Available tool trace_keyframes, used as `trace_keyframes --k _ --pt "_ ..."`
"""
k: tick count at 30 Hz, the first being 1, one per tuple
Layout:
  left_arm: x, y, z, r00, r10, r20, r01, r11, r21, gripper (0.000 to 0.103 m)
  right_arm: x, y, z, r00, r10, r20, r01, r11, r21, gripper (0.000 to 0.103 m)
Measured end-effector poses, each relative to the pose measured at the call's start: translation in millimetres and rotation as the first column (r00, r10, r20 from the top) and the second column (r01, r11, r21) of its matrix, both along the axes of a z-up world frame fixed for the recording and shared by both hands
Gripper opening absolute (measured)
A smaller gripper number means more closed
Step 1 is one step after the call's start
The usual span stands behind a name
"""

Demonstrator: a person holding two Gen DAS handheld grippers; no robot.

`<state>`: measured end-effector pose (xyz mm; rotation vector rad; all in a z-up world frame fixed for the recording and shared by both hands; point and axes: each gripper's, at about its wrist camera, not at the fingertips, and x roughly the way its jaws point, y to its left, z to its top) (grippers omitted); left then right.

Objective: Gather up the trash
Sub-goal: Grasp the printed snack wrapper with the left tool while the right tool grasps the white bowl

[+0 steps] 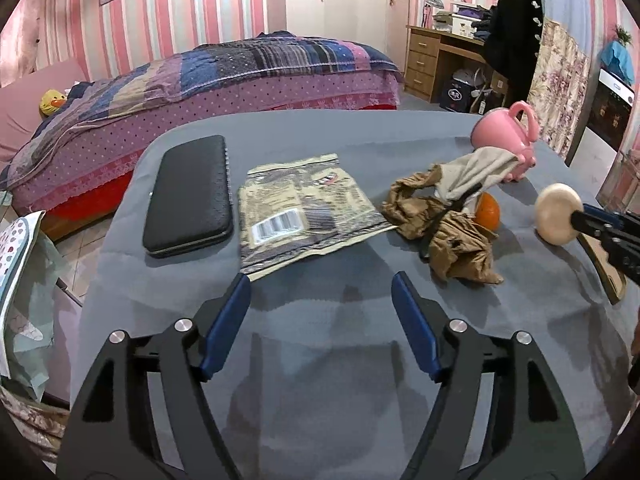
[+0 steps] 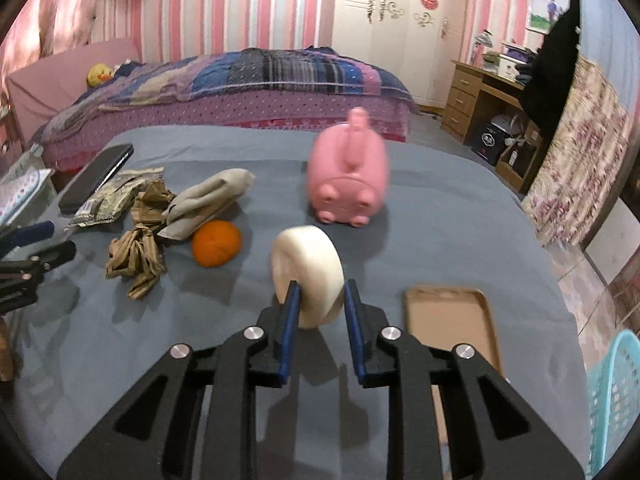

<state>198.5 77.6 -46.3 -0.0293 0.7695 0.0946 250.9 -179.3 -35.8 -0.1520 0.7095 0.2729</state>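
Observation:
My right gripper [image 2: 318,294] is shut on a cream round disc-shaped object [image 2: 308,276], held on edge above the grey table; the disc [image 1: 558,214] also shows at the right of the left wrist view. My left gripper [image 1: 320,288] is open and empty, just in front of a flattened foil snack wrapper [image 1: 304,208]. Crumpled brown paper [image 1: 448,236] lies right of the wrapper, also in the right wrist view [image 2: 138,248]. A grey-beige cloth [image 2: 208,202] lies by an orange [image 2: 216,242].
A black case [image 1: 190,196] lies left of the wrapper. A pink pig-shaped jug [image 2: 348,184] stands at the back. A brown cardboard tray [image 2: 452,316] lies at the right of the table [image 2: 440,220]. A turquoise basket [image 2: 616,396] stands beside the table.

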Motion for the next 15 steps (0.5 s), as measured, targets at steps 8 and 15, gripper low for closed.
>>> trace_keyframes --k 8,15 --pt "27 -10 -11 0.999 -0.006 -0.037 0.009 0.997 0.082 0.071 -7 -24 -7 0.999 -0.034 -0.026 0.035 0.998 0.052 0.023" --pt "60 -1 -12 0.998 0.014 -0.065 -0.008 0.996 0.09 0.035 -13 -22 -7 1.0 -0.02 -0.011 0.021 0.999 0.037 0.023"
